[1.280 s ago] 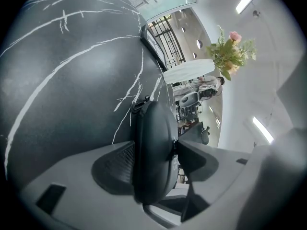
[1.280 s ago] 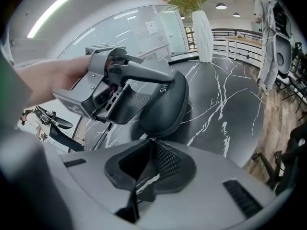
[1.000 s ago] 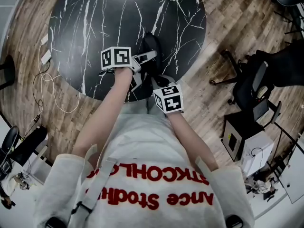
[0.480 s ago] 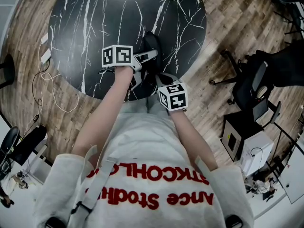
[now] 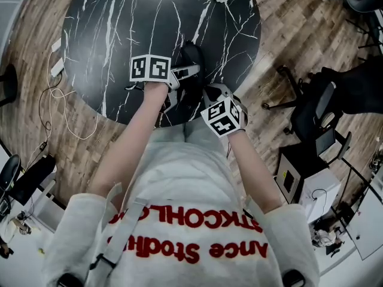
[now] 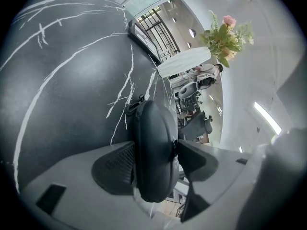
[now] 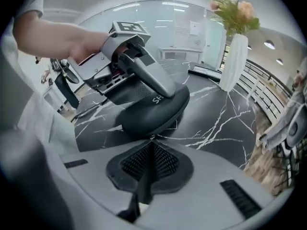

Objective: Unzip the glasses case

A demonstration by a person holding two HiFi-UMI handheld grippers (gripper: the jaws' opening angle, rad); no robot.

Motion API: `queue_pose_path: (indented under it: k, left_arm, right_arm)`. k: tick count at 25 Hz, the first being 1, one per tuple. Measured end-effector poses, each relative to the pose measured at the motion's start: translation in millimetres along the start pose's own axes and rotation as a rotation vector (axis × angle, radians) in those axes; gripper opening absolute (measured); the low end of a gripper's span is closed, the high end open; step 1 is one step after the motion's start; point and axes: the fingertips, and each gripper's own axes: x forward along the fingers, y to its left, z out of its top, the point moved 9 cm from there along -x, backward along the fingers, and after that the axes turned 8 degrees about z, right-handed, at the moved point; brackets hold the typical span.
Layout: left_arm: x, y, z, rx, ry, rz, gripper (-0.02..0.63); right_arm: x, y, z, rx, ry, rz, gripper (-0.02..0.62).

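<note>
Left gripper [image 6: 156, 159]: jaws clamped across the glasses case [image 6: 151, 128], one pad on either flank. Right gripper [image 7: 152, 143]: jaws closed flat together, tips at the case's near edge. Whether they nip the zip pull is too small to tell. The case sits on the black marble table [image 5: 108, 34], towards its five o'clock rim, and from above both grippers largely cover it.
</note>
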Motion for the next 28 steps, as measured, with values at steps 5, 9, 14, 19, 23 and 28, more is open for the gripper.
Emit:
queue_pose_path:
  k: [5,9,14,19,23,28]
  left_arm:
    - [2,-2,1,0.023,0.021,0.014,0.284]
    - [4,-5,2,0.042,0.031,0.028,0.284]
    - [7,-10,5,0.106,0.094,0.036,0.284]
    - [2,-19,8,0.306,0.216,0.089,0.284]
    - [-6,-16,-2,0.323,0.271,0.067,0.284]
    - [-20,-9,-18,0.342,0.28,0.02,0.278]
  right_arm:
    - [2,-35,19,-0.108,0.034,-0.012,0.015]
    - [8,-64,39,-0.166,0.051,-0.045,0.015]
    - [9,-76,46,-0.199,0.054,-0.053,0.014]
    - [3,-55,33,-0.206,0.047,0.015,0.014]
    - [1,-25,16,-0.135,0.03,0.098,0.014]
    - [2,0,5,-0.047,0.003,0.146,0.014]
